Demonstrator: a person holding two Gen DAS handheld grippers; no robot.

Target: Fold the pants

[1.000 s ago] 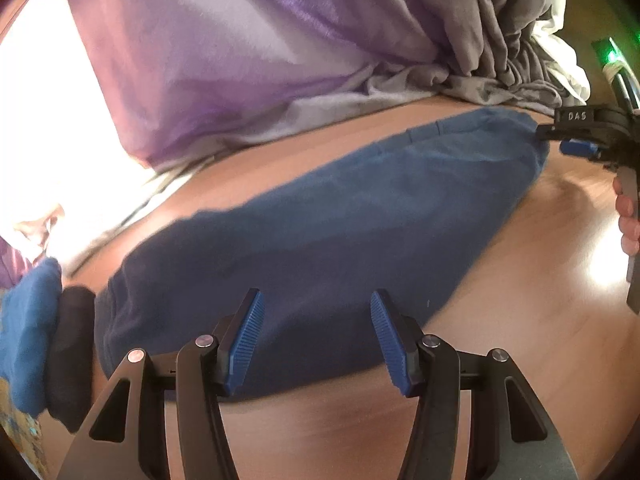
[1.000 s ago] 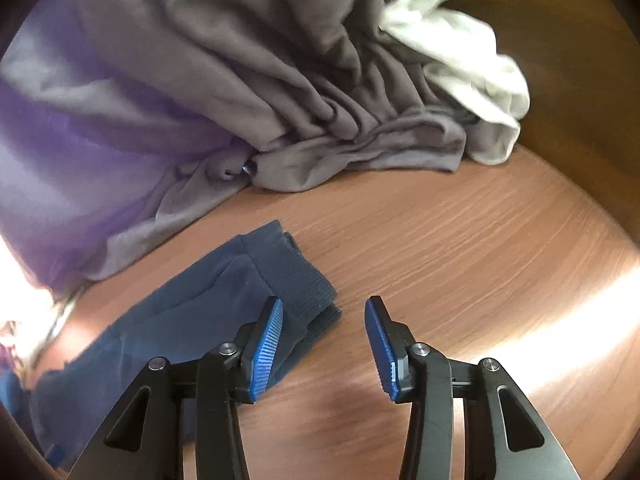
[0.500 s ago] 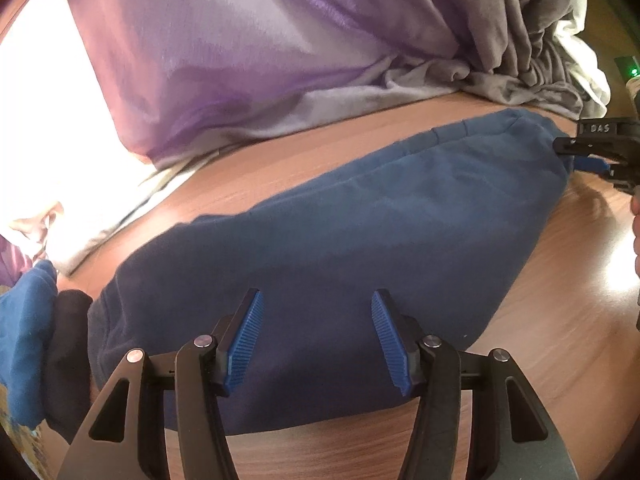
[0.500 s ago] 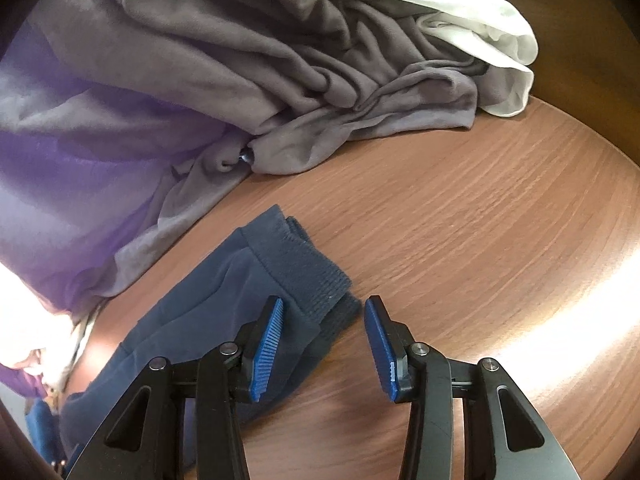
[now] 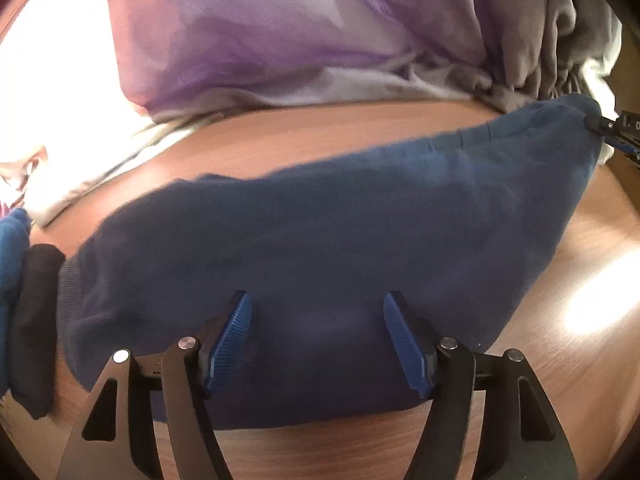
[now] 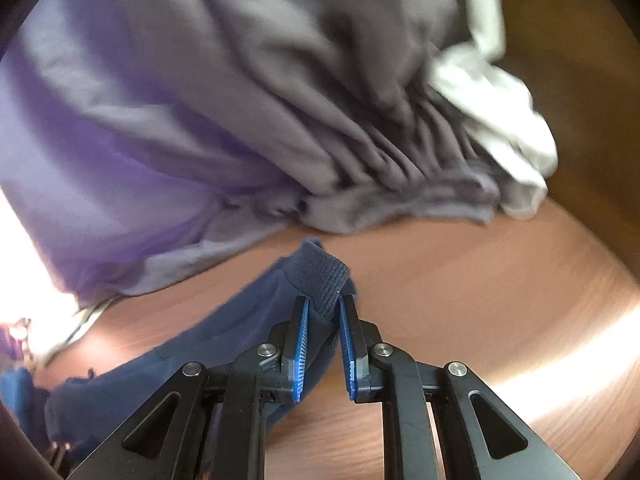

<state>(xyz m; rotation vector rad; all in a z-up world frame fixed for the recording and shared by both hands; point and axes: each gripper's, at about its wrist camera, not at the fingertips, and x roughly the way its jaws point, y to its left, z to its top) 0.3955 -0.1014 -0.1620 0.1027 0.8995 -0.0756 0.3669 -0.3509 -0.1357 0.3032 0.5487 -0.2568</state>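
Observation:
Navy blue pants (image 5: pixel 340 232) lie lengthwise across the wooden table (image 5: pixel 580 300). My left gripper (image 5: pixel 317 300) hovers over their near edge. Its jaws are opening, the cloth lies under and between the blue pads, and neither pad presses on it. In the right wrist view my right gripper (image 6: pixel 323 300) is closing, with its pads pinching the ribbed cuff (image 6: pixel 324 272) of the pants. The cuff is raised off the table. That same gripper (image 5: pixel 616 130) shows at the far right end of the pants in the left wrist view.
A big heap of purple and grey clothes (image 6: pixel 160 120) fills the back of the table, with a white cloth (image 6: pixel 500 100) at its right. Blue cloth (image 5: pixel 12 260) and a black item (image 5: pixel 36 320) lie left of the pants. Bare wood (image 6: pixel 480 300) lies to the right.
My right gripper has closed on the cuff and lifted it off the table. My left gripper has moved further over the pants and its jaws have widened.

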